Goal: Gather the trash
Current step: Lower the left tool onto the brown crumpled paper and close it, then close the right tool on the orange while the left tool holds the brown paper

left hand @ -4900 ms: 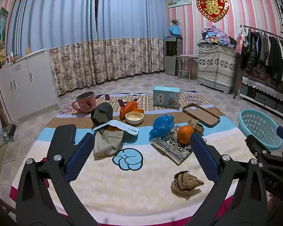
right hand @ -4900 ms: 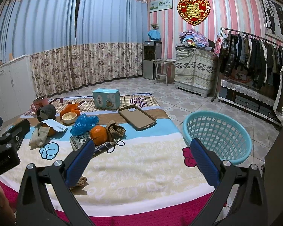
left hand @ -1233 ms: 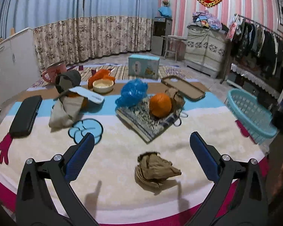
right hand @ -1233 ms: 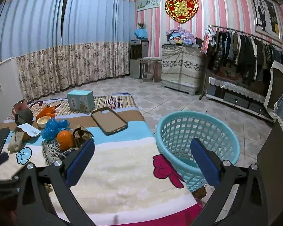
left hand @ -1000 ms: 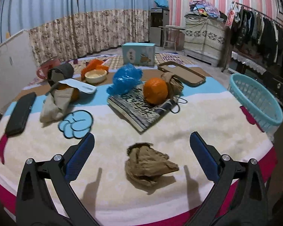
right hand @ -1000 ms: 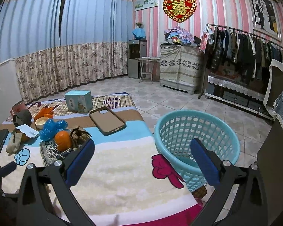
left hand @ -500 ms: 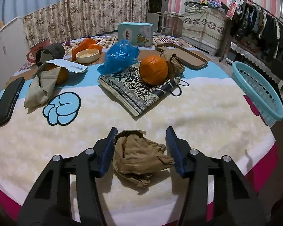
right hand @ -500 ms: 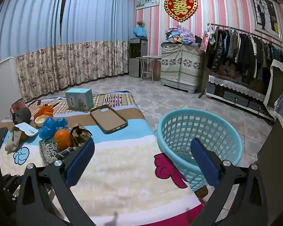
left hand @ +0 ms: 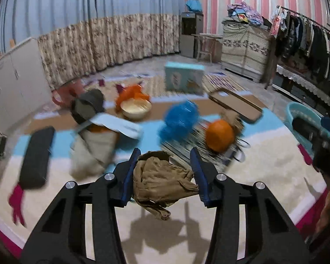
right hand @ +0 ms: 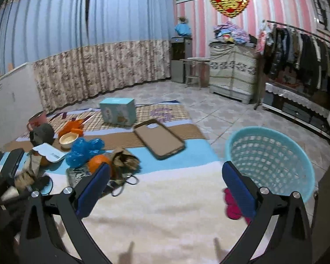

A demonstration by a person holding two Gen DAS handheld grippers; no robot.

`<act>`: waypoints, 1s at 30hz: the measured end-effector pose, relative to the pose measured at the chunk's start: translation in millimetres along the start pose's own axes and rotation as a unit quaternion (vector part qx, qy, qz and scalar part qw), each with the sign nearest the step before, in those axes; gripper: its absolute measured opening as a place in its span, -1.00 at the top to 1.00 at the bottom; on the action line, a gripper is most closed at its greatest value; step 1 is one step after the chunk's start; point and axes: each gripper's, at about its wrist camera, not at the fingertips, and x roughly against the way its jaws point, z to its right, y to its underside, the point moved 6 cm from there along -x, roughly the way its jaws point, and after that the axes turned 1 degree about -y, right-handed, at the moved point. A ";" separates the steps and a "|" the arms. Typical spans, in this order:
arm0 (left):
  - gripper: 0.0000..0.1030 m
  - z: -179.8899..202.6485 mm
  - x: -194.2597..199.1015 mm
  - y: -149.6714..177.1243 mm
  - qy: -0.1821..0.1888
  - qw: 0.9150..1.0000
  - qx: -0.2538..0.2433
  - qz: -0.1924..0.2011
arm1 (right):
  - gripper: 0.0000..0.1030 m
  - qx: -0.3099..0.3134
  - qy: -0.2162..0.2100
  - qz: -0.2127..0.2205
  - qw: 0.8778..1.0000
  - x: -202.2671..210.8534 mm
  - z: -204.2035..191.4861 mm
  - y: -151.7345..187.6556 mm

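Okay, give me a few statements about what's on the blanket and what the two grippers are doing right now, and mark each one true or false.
1. The left gripper has the crumpled brown paper between its closing jaws. True.
2. The right gripper holds the orange. False: its jaws are wide apart and hold nothing.
3. The blue basket stands off the blanket's right edge. True.
4. The phone case lies inside the basket. False: it lies on the blanket.
5. The teal box stands beyond the phone case. True.

Basket point(right hand: 270, 160) right of, seemingly beside, blanket point(right hand: 165, 206)
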 end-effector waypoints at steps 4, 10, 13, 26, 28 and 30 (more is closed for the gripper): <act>0.12 -39.8 -5.9 -15.6 -0.004 1.000 0.026 0.003 | -0.90 0.022 -0.017 -0.018 0.999 -18.2 -25.7 -0.5; 0.12 -92.9 -13.4 -29.7 -0.031 0.998 0.045 0.017 | -0.42 0.059 -0.046 -0.057 0.996 -50.3 -69.2 2.9; 0.12 -110.4 -18.7 -31.5 -0.031 0.998 0.054 0.019 | -0.31 0.069 -0.051 -0.072 0.994 -60.4 -82.8 7.7; 0.11 -135.3 -44.1 -21.6 -0.030 0.997 0.068 0.003 | 0.02 0.096 -0.050 -0.097 0.989 -85.7 -102.9 14.2; 0.11 -136.1 -44.1 -21.6 -0.031 0.997 0.068 0.004 | 0.01 0.099 -0.049 -0.097 0.989 -86.3 -103.4 14.7; 0.11 -138.0 -43.4 -21.3 -0.034 0.997 0.068 0.006 | 0.01 0.110 -0.049 -0.097 0.988 -85.0 -104.9 15.6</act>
